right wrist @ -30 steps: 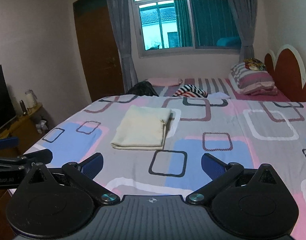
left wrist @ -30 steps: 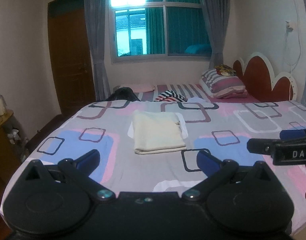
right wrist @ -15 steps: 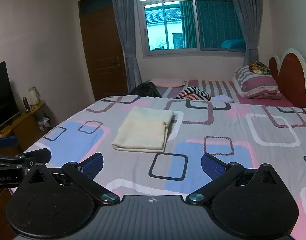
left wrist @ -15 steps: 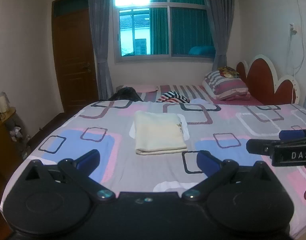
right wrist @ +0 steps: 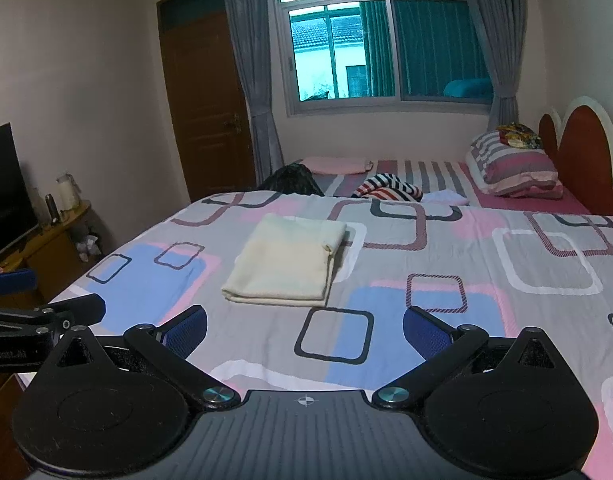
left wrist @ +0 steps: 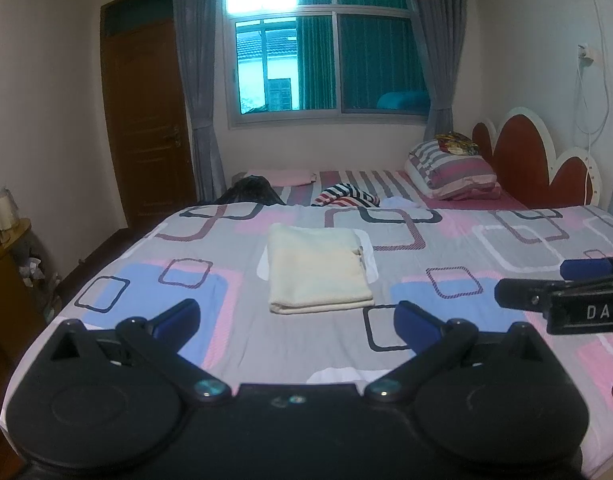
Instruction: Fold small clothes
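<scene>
Both fingers stand wide and hold nothing: the left gripper (left wrist: 296,320) and the right gripper (right wrist: 304,330) hover above the near edge of the bed (left wrist: 486,248). Since a second ago they have lifted a little and drawn back. The cloth (left wrist: 316,270) lies folded in a neat rectangle, well apart, further in. This fold looks finished, I think.

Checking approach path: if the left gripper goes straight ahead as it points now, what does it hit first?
Likely the bedsheet, then the folded cream cloth lying dead ahead. The left gripper is open, nothing between its fingers and the cloth. Depth is uncertain through the fisheye.
</scene>
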